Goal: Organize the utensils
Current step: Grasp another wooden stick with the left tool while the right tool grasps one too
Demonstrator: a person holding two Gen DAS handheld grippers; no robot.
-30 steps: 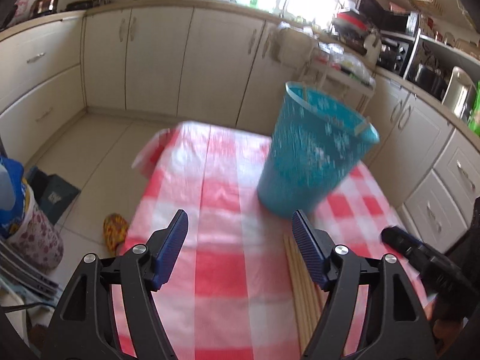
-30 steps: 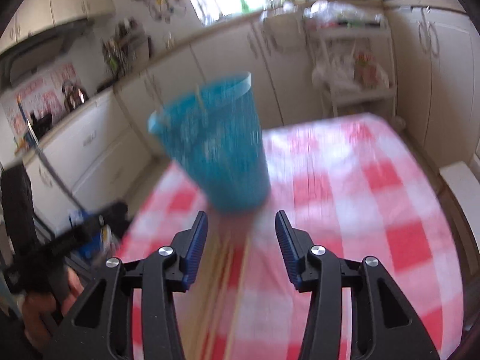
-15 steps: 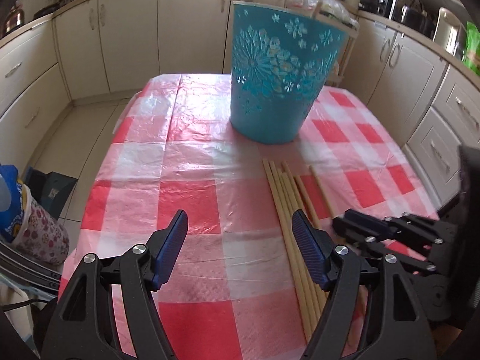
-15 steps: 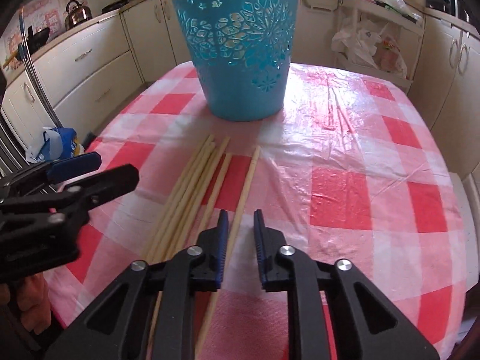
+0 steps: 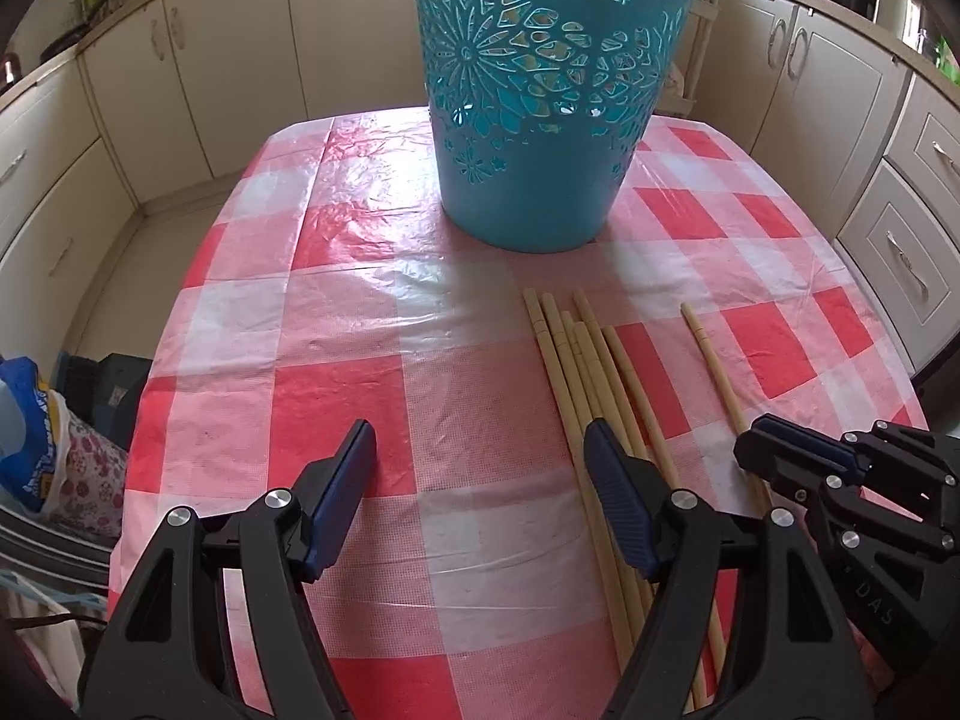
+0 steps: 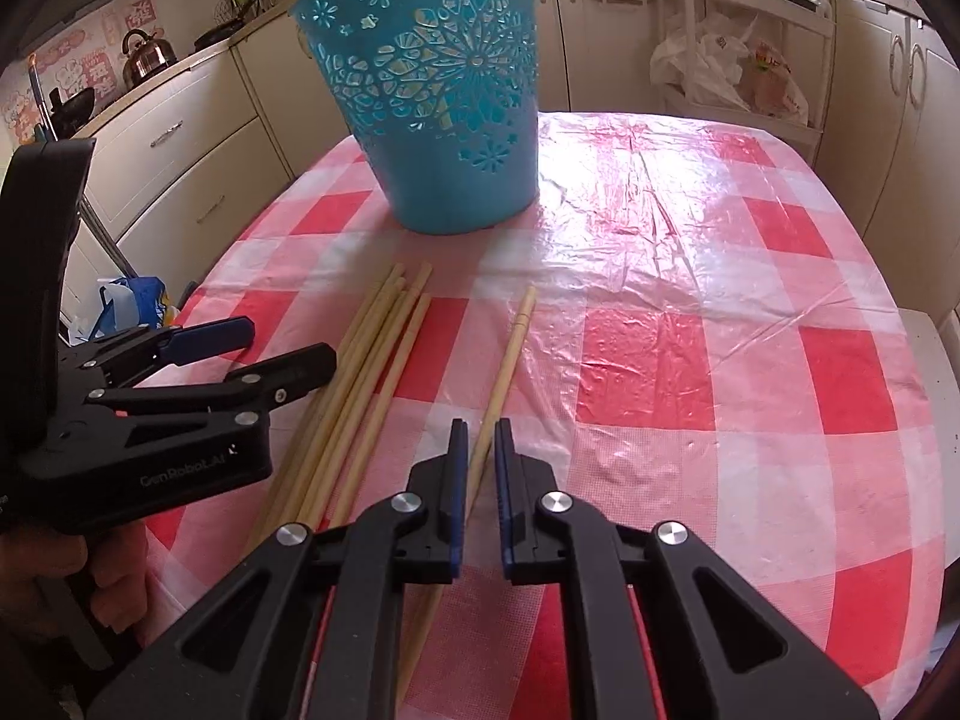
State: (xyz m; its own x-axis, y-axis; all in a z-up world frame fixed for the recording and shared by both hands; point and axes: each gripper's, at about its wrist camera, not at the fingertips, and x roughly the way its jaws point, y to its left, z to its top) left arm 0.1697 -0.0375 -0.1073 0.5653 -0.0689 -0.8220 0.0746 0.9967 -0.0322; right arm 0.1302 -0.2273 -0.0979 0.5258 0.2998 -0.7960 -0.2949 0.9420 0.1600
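Observation:
A blue cut-out plastic basket (image 5: 543,90) stands at the far middle of the checked table; it also shows in the right wrist view (image 6: 438,96), with one stick end above its rim. Several long wooden chopsticks (image 5: 585,360) lie bundled in front of it. One lone chopstick (image 6: 507,348) lies to their right. My right gripper (image 6: 478,438) straddles this lone chopstick, jaws narrowed to a small gap around it, low at the table. My left gripper (image 5: 480,450) is wide open and empty above the cloth, left of the bundle (image 6: 360,372).
The red-and-white plastic tablecloth (image 5: 372,276) covers the table. Cream kitchen cabinets (image 5: 198,54) ring the room. Bags and a blue jug sit on the floor at left (image 5: 36,438). A white rack with plastic bags (image 6: 732,66) stands behind the table.
Both grippers have moved forward and lower toward the chopsticks. The right jaws closed from wide open to a narrow gap around the lone chopstick. The left jaws stayed open.

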